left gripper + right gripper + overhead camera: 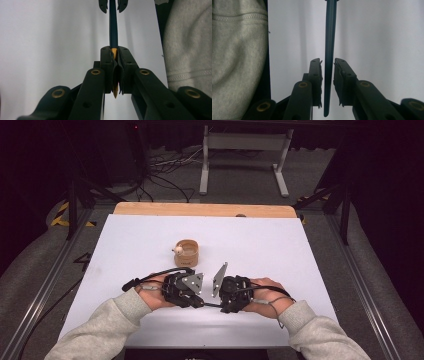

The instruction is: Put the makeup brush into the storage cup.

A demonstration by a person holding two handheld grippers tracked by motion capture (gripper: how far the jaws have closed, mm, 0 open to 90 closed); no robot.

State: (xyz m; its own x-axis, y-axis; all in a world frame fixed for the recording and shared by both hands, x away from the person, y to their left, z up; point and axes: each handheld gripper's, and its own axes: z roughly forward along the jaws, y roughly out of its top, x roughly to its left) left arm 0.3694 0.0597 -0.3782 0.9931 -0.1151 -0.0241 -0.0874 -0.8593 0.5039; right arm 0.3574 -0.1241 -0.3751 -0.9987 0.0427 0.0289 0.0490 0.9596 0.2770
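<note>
The left gripper (113, 56) has its jaws clamped on the sharpened yellow tip of a dark pencil (113, 30), held level above the white surface (260, 245). The right gripper (327, 62) faces it, jaws slightly apart around the shaft – a handover, probably. Next, the right jaws must pinch firmly before the left lets go.

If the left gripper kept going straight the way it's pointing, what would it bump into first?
Probably the right gripper. The left gripper is shut on a dark pencil that runs straight ahead into the right gripper's jaws, so the two face each other along it. How far apart they are is unclear.
</note>
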